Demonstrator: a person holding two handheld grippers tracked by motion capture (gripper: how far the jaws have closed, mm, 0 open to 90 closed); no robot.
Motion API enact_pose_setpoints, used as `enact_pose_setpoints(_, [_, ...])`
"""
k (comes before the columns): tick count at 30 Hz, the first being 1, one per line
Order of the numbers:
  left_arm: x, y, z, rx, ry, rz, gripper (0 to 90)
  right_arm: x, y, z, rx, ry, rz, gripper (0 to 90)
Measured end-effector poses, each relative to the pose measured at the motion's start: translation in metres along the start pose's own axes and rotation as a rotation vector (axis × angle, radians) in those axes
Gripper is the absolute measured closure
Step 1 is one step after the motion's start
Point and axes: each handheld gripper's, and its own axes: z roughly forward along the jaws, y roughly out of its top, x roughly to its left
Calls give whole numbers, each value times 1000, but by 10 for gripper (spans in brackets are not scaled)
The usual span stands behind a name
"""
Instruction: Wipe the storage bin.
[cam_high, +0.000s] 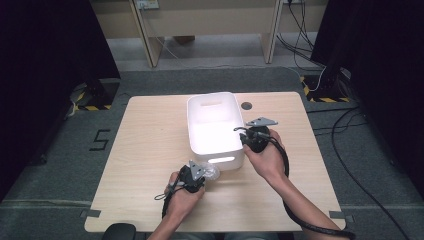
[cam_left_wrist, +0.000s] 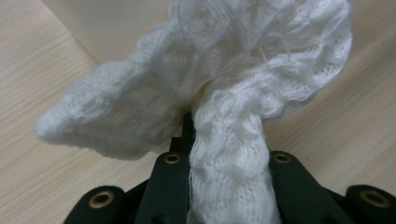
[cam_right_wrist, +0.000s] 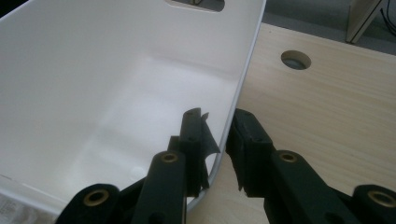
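Grey carpet surrounds a pale wooden table (cam_high: 150, 150) in the high view, with dark curtains on both sides, wooden furniture legs and loose cables behind, and yellow-black hazard tape at 2 stand feet. A dark "5" is marked on the floor left of the table. A white rectangular plastic bin (cam_high: 200, 107) with slotted handles stands near the table's middle, a round cable hole (cam_high: 246, 105) just beside its far right corner. The left gripper (cam_high: 202, 172) sits at the bin's near wall holding a white crumpled knitted cloth (cam_high: 212, 172); the right gripper (cam_high: 245, 136) meets the bin's right rim.

From the left gripper view, the 2 black jaws are clamped tight on a bunched stem of the knitted cloth (cam_left_wrist: 224, 158), which fans out above them and blocks most of the sight ahead; the bin's wall and the tabletop lie behind it.

From the right gripper view, the jaws straddle the bin's side wall (cam_right_wrist: 231, 107), 1 inside and 1 outside, pressing the thin plastic between them. The cable hole (cam_right_wrist: 295, 59) lies beyond on bare wood.
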Motion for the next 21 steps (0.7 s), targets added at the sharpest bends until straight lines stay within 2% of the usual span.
enact_pose_setpoints(11, [-2, 1, 1, -8, -7, -4, 770, 0, 0, 0, 0, 0, 0, 751])
enact_pose_setpoints(21, [-4, 12, -11, -41, -18, -26, 770, 0, 0, 0, 0, 0, 1, 749])
